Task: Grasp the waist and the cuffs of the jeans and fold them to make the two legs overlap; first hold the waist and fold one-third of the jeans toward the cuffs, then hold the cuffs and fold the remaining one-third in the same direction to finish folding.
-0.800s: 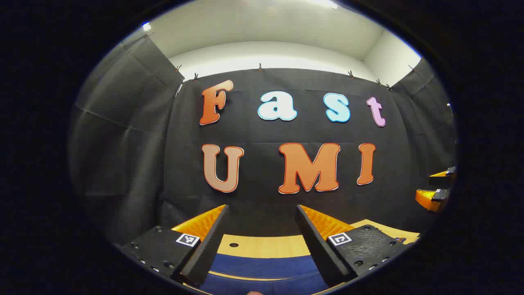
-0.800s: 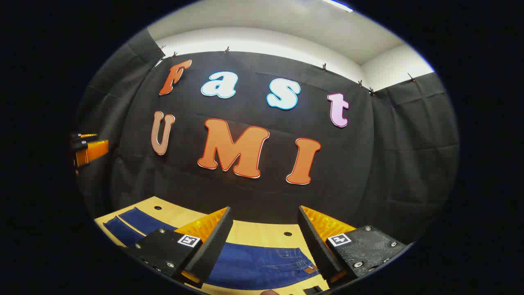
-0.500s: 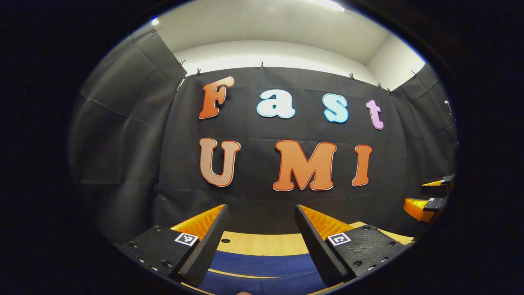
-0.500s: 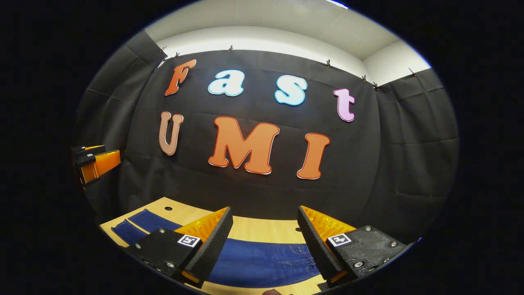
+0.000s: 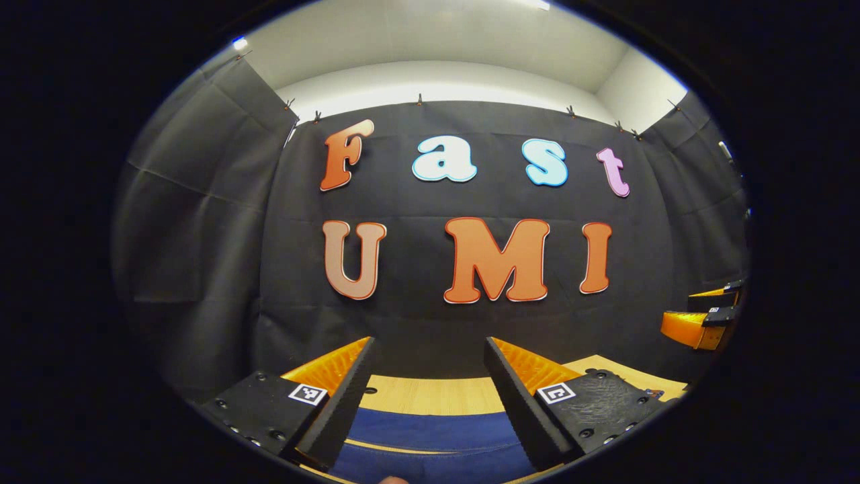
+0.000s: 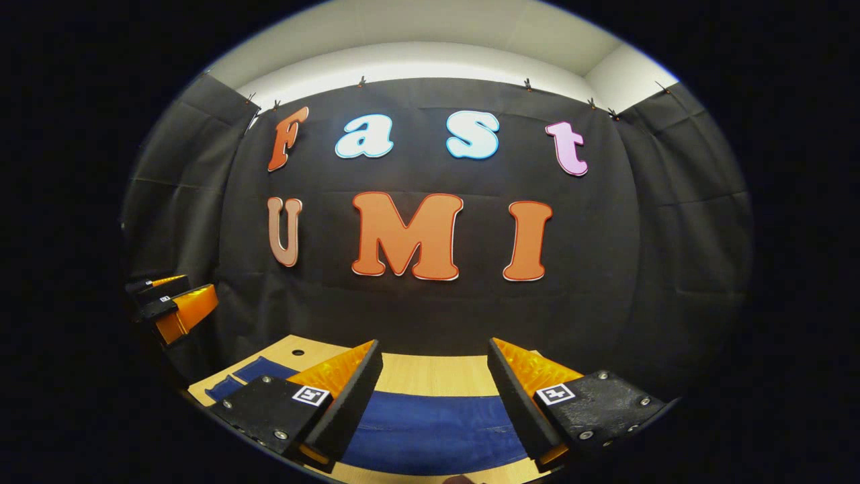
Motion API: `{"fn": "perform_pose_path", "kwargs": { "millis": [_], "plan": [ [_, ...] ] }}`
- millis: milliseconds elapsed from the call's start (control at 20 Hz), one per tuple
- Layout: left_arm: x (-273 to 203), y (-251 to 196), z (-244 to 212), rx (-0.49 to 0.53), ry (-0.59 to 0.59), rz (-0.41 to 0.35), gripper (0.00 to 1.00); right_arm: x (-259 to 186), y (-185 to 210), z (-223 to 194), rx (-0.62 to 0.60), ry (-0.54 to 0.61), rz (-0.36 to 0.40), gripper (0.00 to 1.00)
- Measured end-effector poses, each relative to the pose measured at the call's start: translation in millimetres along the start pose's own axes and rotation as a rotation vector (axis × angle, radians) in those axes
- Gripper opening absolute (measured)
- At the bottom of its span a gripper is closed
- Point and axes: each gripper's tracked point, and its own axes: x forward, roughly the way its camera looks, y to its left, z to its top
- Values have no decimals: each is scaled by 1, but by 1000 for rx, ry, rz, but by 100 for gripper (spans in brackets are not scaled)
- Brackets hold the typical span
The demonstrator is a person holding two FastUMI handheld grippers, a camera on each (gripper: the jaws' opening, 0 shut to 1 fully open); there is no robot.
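Left gripper view and right gripper view, both aimed level at the booth's back wall above a wooden table [image 6: 430, 373]. The left gripper [image 5: 427, 396] has its fingers spread wide apart with nothing between them; the right gripper [image 6: 434, 400] likewise stands apart and empty. In each view the other gripper appears at the edge, held well to the side at about the same height.

The jeans [image 6: 430, 430] lie flat on the table below and ahead of both grippers, as a long band of dark blue denim. In the right gripper view the band runs off to the left, where two narrow leg ends lie side by side near a small hole in the tabletop (whether these are the cuffs cannot be told for certain at this size). In the left gripper view the denim [image 5: 430, 430] shows a pale strip of table between two blue parts, which suggests the legs are not yet overlapped.

Judged progress: at or near the start. Neither gripper touches the cloth, and no fold is evident; the leg overlap, the waist fold and the cuff fold all appear to remain.

Surroundings: black cloth walls on three sides, a white ceiling above. Nothing lies on the table between the grippers and the jeans, so no obstruction is apparent.
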Motion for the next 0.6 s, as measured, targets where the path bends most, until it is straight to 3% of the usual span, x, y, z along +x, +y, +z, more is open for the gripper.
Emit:
{"fn": "perform_pose_path", "kwargs": {
  "millis": [100,400,600],
  "plan": [
    [4,2,-1,21,8,20,98,9,-4,2,-37,-11,1,99],
    [17,11,-16,63,47,52,98,27,-24,-13,-36,22,-5,97],
    [27,22,-44,12,101,66,98,39,-49,-32,-25,72,-37,97]
  ]
}}
